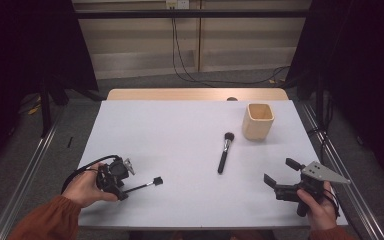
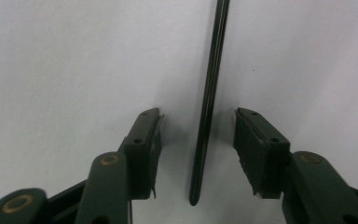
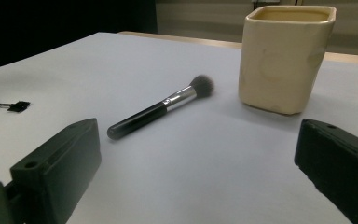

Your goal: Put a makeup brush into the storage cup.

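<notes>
down at the near left of the counter, a pale, smooth, matte sheet, lies a thin black brush with a slim rod handle and a small flat square head. its long axis runs left to right in the high view, rising slightly, with the head pointing right toward the counter's middle and the handle end between the jaws of the left tongs. in the left gripper view the thin black brush runs straight up the frame between the two ribbed dark pads, a gap showing on each side, so the left tongs are not pressing on it.

near the middle lies a makeup brush with a glossy black handle, a silver collar and a soft rounded tuft, the tuft pointing away from the person. just beyond it to the right stands a cream cup, squarish with rounded corners and upright. both lie well apart from the thin brush.

the right tongs hover at the near right, released and wide, with nothing between them.
</notes>
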`<state>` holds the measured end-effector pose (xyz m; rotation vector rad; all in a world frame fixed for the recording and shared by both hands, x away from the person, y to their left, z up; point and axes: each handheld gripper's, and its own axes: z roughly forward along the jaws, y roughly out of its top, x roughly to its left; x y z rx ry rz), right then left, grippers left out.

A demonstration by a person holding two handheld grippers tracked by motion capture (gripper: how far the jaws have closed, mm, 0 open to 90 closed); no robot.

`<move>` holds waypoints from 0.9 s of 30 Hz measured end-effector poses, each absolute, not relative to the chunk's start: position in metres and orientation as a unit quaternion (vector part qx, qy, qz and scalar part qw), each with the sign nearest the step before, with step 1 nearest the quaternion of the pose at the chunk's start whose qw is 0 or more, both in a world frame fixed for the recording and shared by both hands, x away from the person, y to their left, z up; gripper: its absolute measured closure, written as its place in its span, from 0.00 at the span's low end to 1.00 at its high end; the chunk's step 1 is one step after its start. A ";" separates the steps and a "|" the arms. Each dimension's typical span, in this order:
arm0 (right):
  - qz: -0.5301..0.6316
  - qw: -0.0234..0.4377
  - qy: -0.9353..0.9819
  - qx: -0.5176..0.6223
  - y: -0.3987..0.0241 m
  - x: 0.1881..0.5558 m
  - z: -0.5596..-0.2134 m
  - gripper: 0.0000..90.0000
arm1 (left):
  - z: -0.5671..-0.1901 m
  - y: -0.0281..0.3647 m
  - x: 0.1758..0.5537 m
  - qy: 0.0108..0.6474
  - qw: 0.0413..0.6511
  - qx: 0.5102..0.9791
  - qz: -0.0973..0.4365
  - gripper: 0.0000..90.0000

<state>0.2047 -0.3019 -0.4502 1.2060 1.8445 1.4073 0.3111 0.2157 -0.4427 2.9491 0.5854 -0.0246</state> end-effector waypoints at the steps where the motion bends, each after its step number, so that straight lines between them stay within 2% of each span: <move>1: 0.519 0.261 0.681 0.445 -0.302 0.205 -0.450 0.00 | -0.443 0.215 0.310 0.193 0.066 0.979 -0.008 0.61; 9: 0.520 0.262 0.680 0.445 -0.302 0.204 -0.450 0.00 | -0.442 0.213 0.309 0.186 0.066 0.980 -0.029 0.95; 17: 0.520 0.261 0.681 0.445 -0.302 0.204 -0.450 0.00 | -0.442 0.214 0.309 0.187 0.068 0.980 -0.029 0.95; 22: 0.520 0.261 0.680 0.446 -0.302 0.205 -0.450 0.00 | -0.440 0.213 0.303 0.181 0.071 0.981 -0.010 0.96; 27: 0.520 0.260 0.681 0.445 -0.301 0.205 -0.450 0.00 | -0.440 0.220 0.304 0.201 0.097 0.975 -0.019 0.96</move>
